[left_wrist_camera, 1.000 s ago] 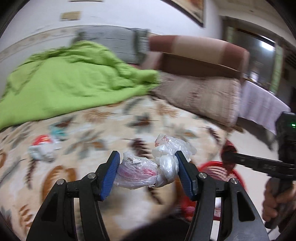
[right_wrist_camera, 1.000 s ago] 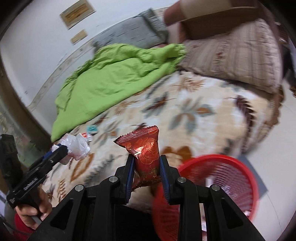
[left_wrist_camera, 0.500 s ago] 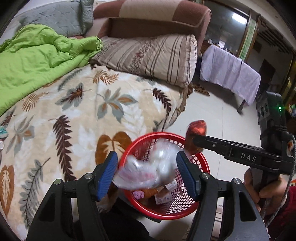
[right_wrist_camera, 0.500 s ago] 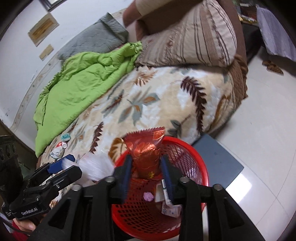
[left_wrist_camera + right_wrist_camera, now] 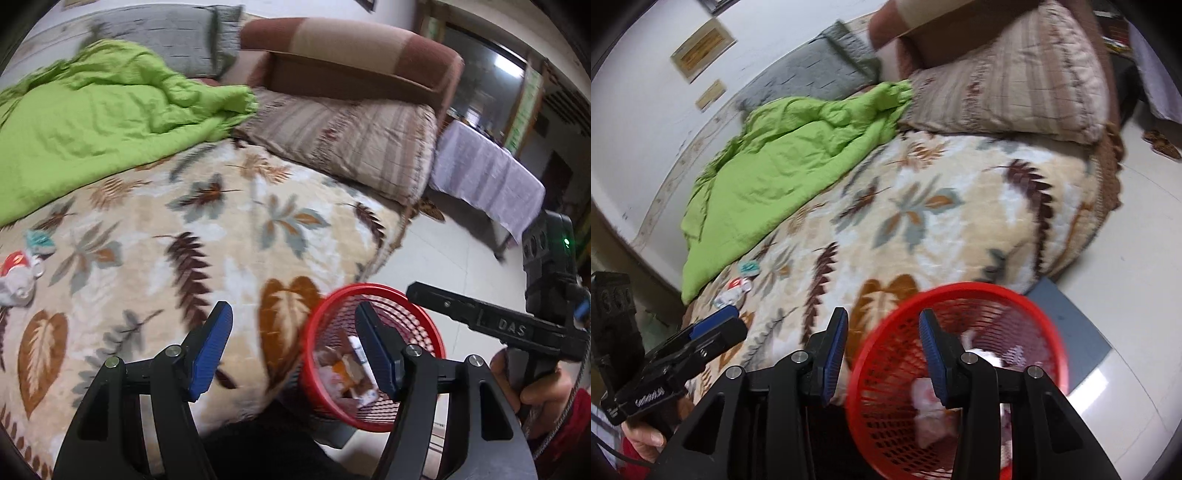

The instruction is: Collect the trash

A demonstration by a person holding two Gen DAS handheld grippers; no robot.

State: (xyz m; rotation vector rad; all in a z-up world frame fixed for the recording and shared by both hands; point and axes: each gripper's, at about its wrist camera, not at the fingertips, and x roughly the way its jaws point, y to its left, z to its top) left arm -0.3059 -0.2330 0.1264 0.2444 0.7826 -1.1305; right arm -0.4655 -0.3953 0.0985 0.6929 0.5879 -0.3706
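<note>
**A:** so where's the trash at? Both grippers look empty to me.

**B:** yep. Left gripper (image 5: pixel 293 347) has its jaws spread wide with nothing between them, and they've just been opening. Right gripper (image 5: pixel 882 350) is narrower, also empty, jaws just been opening too. The red basket (image 5: pixel 1027 306) sits on the floor just past the right gripper's tips, beside the leaf-print blanket (image 5: pixel 221 229).

**A:** what's inside it?

**B:** hard to say. Wrappers (image 5: pixel 343 369) and pale crumpled stuff (image 5: pixel 931 424), blurry and partly behind the gripper fingers. The near rim is cut off by the gripper body.

**A:** anything left on the bed?

**B:** a red-and-white scrap (image 5: pixel 16 273) and a teal bit (image 5: pixel 38 240) way off to the left gripper's left, by the green quilt (image 5: pixel 92 122). Too smeared to identify.
</note>
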